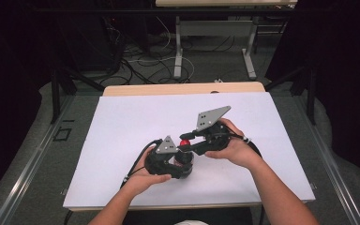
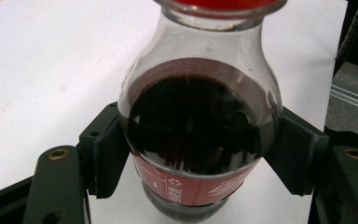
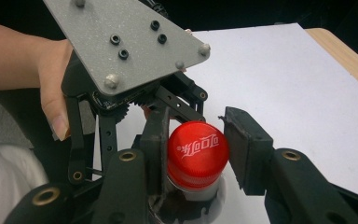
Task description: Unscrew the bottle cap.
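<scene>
A small clear bottle point(image 2: 198, 126) of dark cola with a red label stands upright on the white sheet point(image 1: 122, 136). My left gripper point(image 2: 200, 154) is shut on the bottle's round body, one pad point(image 2: 108, 154) on each side. In the high view the left gripper point(image 1: 183, 161) sits low at the sheet's front middle. The bottle's red cap point(image 3: 196, 154) carries white lettering. My right gripper point(image 3: 196, 147) comes in from above and is shut on that cap, both jaws touching its sides. From the high view, the right gripper point(image 1: 185, 141) reaches left to the cap point(image 1: 184, 143).
The white sheet covers a wooden table whose far edge point(image 1: 183, 89) shows. The left gripper's grey plate point(image 3: 121, 42) and the hand point(image 3: 51, 93) holding it stand close behind the cap. Cables and table legs point(image 1: 178, 51) lie on the floor beyond.
</scene>
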`<state>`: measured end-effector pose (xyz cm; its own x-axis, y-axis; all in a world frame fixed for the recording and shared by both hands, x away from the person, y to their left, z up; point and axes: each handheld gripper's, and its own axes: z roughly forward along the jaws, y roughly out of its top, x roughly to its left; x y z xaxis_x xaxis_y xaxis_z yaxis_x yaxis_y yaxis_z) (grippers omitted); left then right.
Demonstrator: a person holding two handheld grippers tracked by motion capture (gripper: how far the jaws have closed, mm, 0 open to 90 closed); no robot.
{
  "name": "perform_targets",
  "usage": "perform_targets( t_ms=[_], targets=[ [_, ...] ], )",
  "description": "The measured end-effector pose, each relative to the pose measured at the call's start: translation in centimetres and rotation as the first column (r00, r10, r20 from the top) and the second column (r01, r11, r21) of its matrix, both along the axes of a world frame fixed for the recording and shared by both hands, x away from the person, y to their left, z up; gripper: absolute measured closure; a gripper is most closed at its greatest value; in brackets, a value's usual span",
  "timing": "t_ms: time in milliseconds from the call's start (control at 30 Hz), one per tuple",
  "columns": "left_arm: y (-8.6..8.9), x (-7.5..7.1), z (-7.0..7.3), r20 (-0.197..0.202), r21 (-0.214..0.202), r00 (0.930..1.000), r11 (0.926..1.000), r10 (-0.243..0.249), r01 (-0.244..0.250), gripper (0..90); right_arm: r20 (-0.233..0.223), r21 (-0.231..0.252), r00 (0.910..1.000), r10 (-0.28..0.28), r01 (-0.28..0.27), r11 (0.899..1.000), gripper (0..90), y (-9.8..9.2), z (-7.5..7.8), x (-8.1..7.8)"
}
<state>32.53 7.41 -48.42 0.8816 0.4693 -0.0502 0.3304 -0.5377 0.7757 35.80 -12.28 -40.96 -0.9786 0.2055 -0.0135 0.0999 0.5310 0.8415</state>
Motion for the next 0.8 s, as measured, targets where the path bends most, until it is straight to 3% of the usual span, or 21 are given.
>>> perform_targets(
  t_ms=[133,167,233,333,367,400,433,467,500,600,633,667,767,800],
  targets=[
    [0.1,-0.1,0.1,-0.007,-0.023,0.9997,0.9995,0.024,-0.024,30.0,0.006,0.015,0.9993,-0.037,0.037,0.999,61.1,0.2,0.1,-0.2],
    [0.1,-0.1,0.2,-0.001,-0.018,0.9997,0.9995,0.026,-0.026,30.0,-0.005,0.020,0.9976,-0.069,0.070,0.997,58.6,0.5,0.1,-0.6],
    [0.4,0.1,0.2,0.005,-0.011,0.9993,0.9993,0.036,-0.036,30.0,0.029,0.015,0.9925,-0.119,0.118,0.993,50.6,0.7,0.1,-0.9],
    [0.6,0.1,0.3,0.001,-0.013,0.9985,0.9984,0.054,-0.054,30.0,0.033,0.017,0.9874,-0.155,0.154,0.988,48.0,1.0,0.0,-1.4],
    [0.6,0.2,0.3,0.004,-0.009,0.9983,0.9982,0.059,-0.059,30.0,0.034,0.019,0.9836,-0.177,0.176,0.984,47.3,1.0,-0.1,-1.7],
    [0.7,0.2,0.3,0.003,-0.010,0.9975,0.9975,0.070,-0.070,30.0,0.061,0.027,0.9722,-0.226,0.225,0.974,47.3,1.2,-0.3,-2.2],
    [0.7,0.3,0.3,0.006,-0.012,0.9972,0.9971,0.075,-0.075,30.0,0.061,0.027,0.9722,-0.226,0.225,0.974,47.3,1.2,-0.3,-2.2],
    [0.7,0.3,0.2,0.011,-0.022,0.9959,0.9957,0.090,-0.090,30.0,0.067,0.031,0.9588,-0.276,0.274,0.961,47.4,1.3,-0.4,-2.7],
    [0.7,0.3,0.2,0.019,-0.018,0.9952,0.9953,0.096,-0.096,30.0,0.063,0.048,0.9527,-0.297,0.295,0.954,47.4,1.4,-0.5,-2.9],
    [0.6,0.3,0.2,0.016,-0.025,0.9935,0.9934,0.112,-0.112,30.0,0.041,0.060,0.9459,-0.322,0.319,0.946,48.0,1.6,-0.6,-3.2],
    [0.6,0.3,0.2,0.018,-0.024,0.9929,0.9929,0.117,-0.117,30.0,0.051,0.062,0.9374,-0.345,0.341,0.938,48.5,1.9,-0.8,-3.4],
    [0.7,0.3,0.4,0.012,0.007,0.9949,0.9949,0.100,-0.100,30.0,0.051,0.062,0.9374,-0.345,0.341,0.938,48.5,1.9,-0.8,-3.4],
    [0.4,0.2,0.2,0.014,-0.004,0.9932,0.9933,0.116,-0.116,30.0,0.052,0.070,0.9240,-0.379,0.375,0.924,50.2,2.5,-0.9,-3.6],
    [0.4,0.2,0.2,0.014,-0.004,0.9932,0.9933,0.116,-0.116,30.0,0.052,0.070,0.9240,-0.379,0.375,0.924,50.2,2.5,-0.9,-3.6]
  ],
)
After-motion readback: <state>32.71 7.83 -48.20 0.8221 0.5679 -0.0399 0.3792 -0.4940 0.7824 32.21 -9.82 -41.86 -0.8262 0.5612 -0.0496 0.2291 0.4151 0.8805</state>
